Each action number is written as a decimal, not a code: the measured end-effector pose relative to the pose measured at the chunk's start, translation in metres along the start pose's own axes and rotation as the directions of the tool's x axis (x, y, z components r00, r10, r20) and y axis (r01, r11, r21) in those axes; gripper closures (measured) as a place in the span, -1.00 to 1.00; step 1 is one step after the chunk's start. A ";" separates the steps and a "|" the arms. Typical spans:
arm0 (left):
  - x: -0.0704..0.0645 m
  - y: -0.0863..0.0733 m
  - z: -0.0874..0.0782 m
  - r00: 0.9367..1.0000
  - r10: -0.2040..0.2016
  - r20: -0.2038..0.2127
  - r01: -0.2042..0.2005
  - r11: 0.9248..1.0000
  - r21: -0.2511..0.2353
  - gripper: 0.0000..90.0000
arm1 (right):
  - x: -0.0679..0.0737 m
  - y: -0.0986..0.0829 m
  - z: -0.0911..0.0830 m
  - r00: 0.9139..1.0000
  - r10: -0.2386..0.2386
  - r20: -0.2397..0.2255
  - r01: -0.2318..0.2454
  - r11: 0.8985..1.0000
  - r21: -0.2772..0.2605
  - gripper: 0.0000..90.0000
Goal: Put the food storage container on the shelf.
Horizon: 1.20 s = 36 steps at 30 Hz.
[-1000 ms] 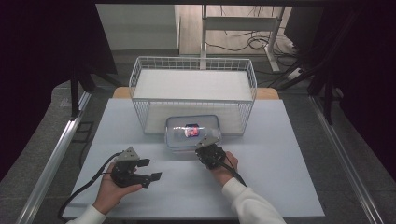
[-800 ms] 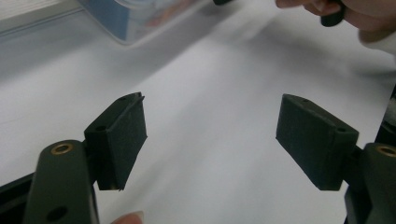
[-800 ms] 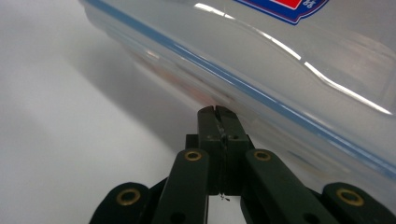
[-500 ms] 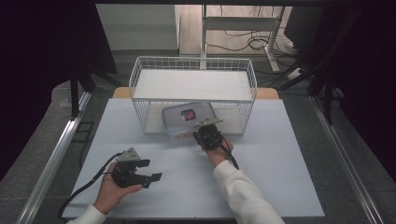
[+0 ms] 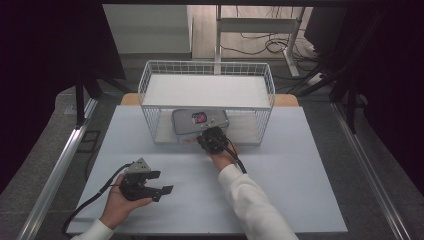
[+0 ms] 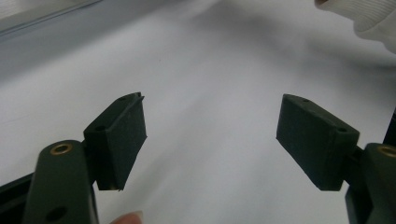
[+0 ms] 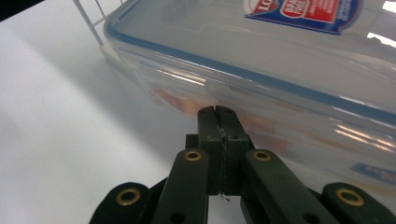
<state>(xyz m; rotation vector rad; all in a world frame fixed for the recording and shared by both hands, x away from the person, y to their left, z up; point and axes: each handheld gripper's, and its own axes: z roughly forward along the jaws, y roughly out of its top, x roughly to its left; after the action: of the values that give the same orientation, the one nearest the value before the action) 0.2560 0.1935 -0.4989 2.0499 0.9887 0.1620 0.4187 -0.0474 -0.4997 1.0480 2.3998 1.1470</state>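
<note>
A: Status on the container?

B: It's moved since a second ago. Back then it sat on the surface in front of the wire basket. Now most of it is in under the basket's lower tier, with its near edge at the basket's front.

A: Right tongs?

B: Jaws pressed together, nothing between them. In the right gripper view the closed tips are right against the container's clear side wall, just below the blue-seal lid. Reads as a push, not a grasp. The hand has followed the box forward.

A: So it's being shoved in, not carried.

B: My judgement, yes. The slide looks mostly done. A bit more push may be left, but I can't tell how deep the tier goes.

A: Left?

B: Left tongs are parked near the front-left of the surface, same spot as before. Jaws spread wide, bare surface between them. Idle.

A: Risk?

B: Closed tips on a smooth wall could slip off sideways and skew the box.
</note>
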 end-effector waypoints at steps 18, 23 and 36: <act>0.001 0.000 0.001 1.000 0.004 -0.002 -0.004 1.000 0.012 -0.48 | 0.002 0.013 0.022 0.999 0.039 0.010 -0.039 0.999 -0.018 0.97; 0.001 0.000 0.000 1.000 0.005 -0.003 -0.005 1.000 0.008 -0.48 | 0.001 0.009 0.014 1.000 0.024 0.014 -0.024 1.000 -0.013 0.97; 0.000 -0.001 0.001 1.000 0.011 -0.020 -0.010 1.000 0.016 -0.49 | -0.003 -0.033 -0.072 0.995 -0.099 -0.033 0.099 0.995 -0.010 0.97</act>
<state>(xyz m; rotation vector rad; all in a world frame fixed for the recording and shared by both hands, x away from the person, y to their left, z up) 0.2555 0.1936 -0.5004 2.0720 0.9945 0.1812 0.3674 -0.1037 -0.4783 0.9036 2.4408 1.1477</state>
